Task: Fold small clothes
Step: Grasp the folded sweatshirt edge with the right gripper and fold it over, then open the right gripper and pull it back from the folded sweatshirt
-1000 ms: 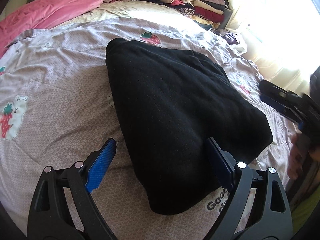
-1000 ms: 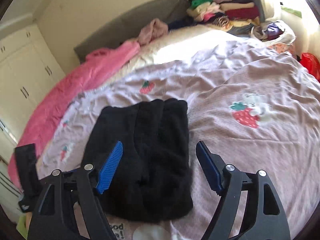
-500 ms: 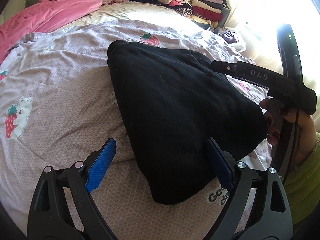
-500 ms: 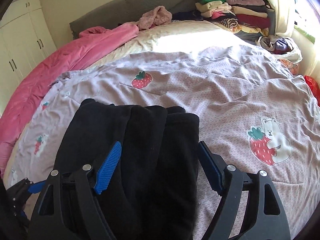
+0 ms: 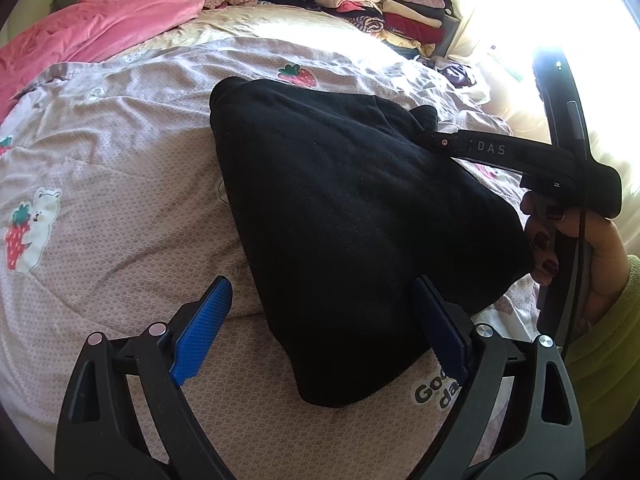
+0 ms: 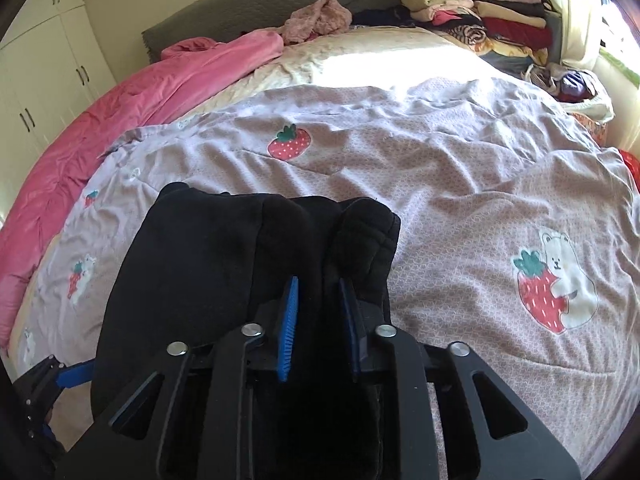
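A folded black garment (image 5: pixel 352 216) lies on the strawberry-print bedspread (image 5: pixel 120 184); it also shows in the right wrist view (image 6: pixel 224 264). My left gripper (image 5: pixel 320 300) is open, its jaws wide apart over the garment's near corner, holding nothing. My right gripper (image 6: pixel 318 296) is shut on the garment's right-hand fold, with black cloth pinched between the blue pads (image 6: pixel 290 312). In the left wrist view the right gripper's body (image 5: pixel 520 152) reaches in from the right, held by a hand.
A pink blanket (image 6: pixel 120 120) lies along the left of the bed. A pile of folded clothes (image 6: pixel 480 12) stands at the far right by the headboard (image 6: pixel 260 0). White cupboards (image 6: pixel 40 60) are at the left; a bright window is at the right.
My right gripper came down onto the garment's right side and closed on its fold. My left gripper stayed open over the near corner.
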Demonstrator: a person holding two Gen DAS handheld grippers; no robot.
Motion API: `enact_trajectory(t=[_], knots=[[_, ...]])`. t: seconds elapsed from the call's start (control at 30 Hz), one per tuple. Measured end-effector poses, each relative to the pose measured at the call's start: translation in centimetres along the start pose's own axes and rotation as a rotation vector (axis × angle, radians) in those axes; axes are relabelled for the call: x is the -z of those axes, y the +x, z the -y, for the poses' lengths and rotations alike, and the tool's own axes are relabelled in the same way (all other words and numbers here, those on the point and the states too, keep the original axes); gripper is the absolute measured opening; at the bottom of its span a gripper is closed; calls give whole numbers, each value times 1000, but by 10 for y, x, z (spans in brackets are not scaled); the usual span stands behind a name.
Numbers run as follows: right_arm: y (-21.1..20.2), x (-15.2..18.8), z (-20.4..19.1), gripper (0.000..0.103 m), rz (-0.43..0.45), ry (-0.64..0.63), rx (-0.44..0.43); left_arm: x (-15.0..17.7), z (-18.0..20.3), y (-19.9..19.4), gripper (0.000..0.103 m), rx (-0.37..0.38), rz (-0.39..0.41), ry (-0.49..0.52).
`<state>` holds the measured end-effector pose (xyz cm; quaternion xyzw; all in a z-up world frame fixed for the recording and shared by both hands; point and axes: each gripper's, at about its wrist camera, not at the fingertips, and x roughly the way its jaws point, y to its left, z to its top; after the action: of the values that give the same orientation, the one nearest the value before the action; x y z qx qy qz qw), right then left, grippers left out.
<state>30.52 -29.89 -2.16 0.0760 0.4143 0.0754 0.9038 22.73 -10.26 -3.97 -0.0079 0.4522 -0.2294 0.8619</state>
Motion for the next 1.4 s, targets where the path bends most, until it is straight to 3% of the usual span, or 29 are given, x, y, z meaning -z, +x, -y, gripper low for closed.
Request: enact_trajectory(t=[0.17,0.23,0.27,0.3,0.33,0.37,0.4,0.5,0.73,0.8,0.93,1.03,1.17,1.4], knots=[[-2,-4,-6,11,13,-54,-2,1,0,0,84,3,4,-9],[-1,-5,-6,26,13,-66,57,2,0,0,84,5,1,-9],[-1,-5,-5,47,18,-69,91,2,1,-1,84,3,2,-7],[0,-5,-5,51,22,-71,112,3,1,-1,84,0,3,-5],[3,-5,-4,50,13,-71,107,3,1,-1,84,1,3,-5],[8,-5,-3,44,-6,-63,102,3,1,-1,84,2,3,-6],[12,-4,-2,25,-17,-58,86,3,0,0,84,3,2,-9],[16,-3,-8,12,-11,-76,63,4,0,0,84,2,5,-13],[-39,-17,-35,11,200,-179,-101,3,-1,-8,84,-4,41,-17],[-36,-20,-34,11,188,-190,-85,3,-1,-6,84,-7,33,-18],[1,-13,-8,11,57,-124,11,4,0,2,85,2,8,-17],[18,0,9,11,21,-89,59,5,1,4,87,14,5,-17],[8,5,13,16,37,-49,38,5,0,3,87,16,7,-20],[-66,22,9,27,151,-32,-49,7,-1,-1,87,16,15,-23]])
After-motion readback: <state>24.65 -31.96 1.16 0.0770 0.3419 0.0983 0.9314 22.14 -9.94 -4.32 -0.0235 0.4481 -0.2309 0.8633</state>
